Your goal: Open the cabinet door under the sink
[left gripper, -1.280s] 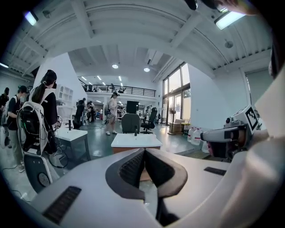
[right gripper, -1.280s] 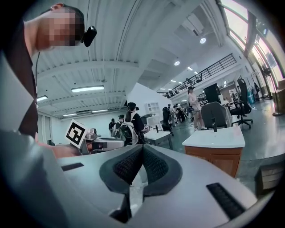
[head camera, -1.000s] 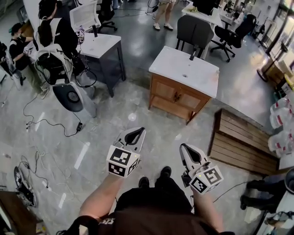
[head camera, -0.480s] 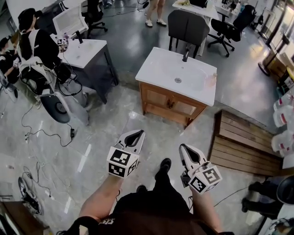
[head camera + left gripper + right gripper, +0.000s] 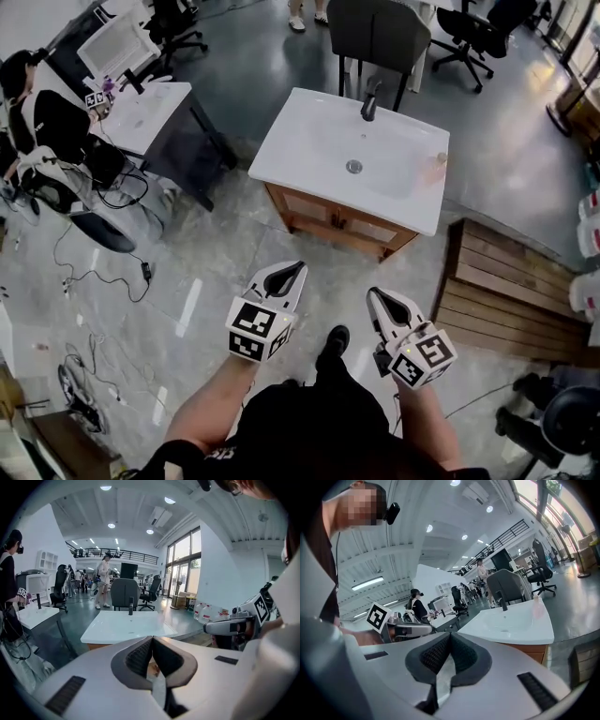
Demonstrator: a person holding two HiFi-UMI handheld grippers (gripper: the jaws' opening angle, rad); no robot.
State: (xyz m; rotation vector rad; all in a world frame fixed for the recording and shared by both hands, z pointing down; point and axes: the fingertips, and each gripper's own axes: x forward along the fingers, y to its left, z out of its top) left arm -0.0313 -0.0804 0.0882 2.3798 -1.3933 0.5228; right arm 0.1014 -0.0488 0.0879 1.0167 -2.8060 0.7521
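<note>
Head view is showing the wooden cabinet door [image 5: 307, 209] sitting at twelve o'clock under the white sink [image 5: 292, 150], well apart from both tools. Left gripper [image 5: 287, 269] and right gripper [image 5: 374, 294] are hovering pinched together, empty. They'll be needing to spread before catching the door's edge.

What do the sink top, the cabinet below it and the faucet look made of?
Sink top: glossy white, likely ceramic or moulded stone; it reflects light. Cabinet: warm brown wood, panelled front. Faucet: dark, probably matte metal.

The sink top [image 5: 300, 141] hides most of the cabinet doors [image 5: 323, 214].
</note>
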